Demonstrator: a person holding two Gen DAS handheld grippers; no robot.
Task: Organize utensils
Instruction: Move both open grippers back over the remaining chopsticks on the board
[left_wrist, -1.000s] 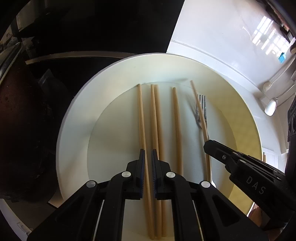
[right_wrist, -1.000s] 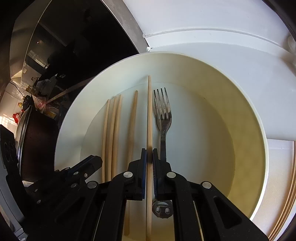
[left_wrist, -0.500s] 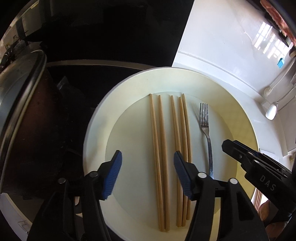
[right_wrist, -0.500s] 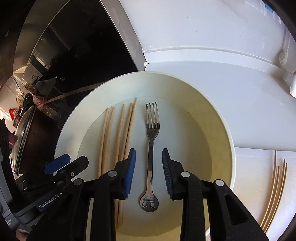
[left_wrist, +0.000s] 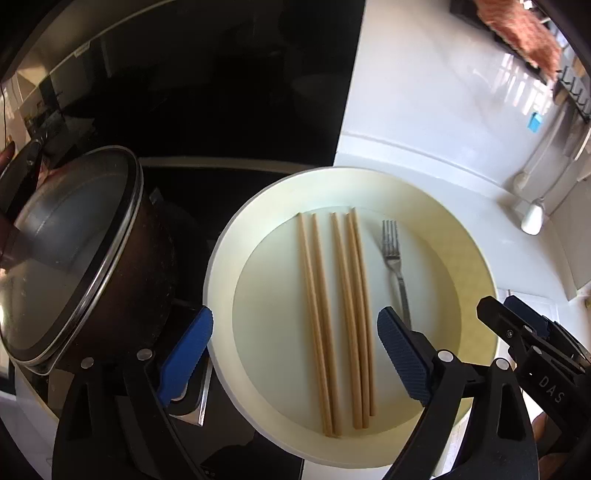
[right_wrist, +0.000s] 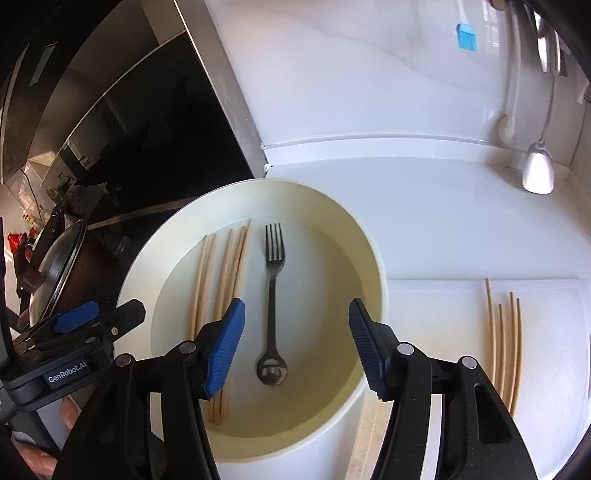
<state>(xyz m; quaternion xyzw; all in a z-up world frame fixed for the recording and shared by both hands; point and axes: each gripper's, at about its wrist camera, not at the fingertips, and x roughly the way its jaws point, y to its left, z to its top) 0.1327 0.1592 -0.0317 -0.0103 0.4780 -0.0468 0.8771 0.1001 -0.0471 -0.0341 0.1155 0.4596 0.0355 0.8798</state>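
Observation:
A cream plate (left_wrist: 476, 266) holds several wooden chopsticks (left_wrist: 332, 314) lying side by side and a metal fork (left_wrist: 395, 266) to their right. My left gripper (left_wrist: 295, 354) is open and empty, raised above the near ends of the chopsticks. In the right wrist view the plate (right_wrist: 369, 266) shows the chopsticks (right_wrist: 221, 280) on the left and the fork (right_wrist: 272, 295) in the middle. My right gripper (right_wrist: 295, 343) is open and empty above the fork's handle. Each gripper shows at the edge of the other's view.
A dark pot with a glass lid (left_wrist: 74, 251) stands on the black cooktop left of the plate. More chopsticks (right_wrist: 506, 332) lie on the white board to the right. A ladle (right_wrist: 539, 170) and a white utensil (right_wrist: 506, 125) hang at the back wall.
Both grippers let go of the chopsticks they held, opened wide and drew back and up from the plate. The chopsticks now lie together left of the fork.

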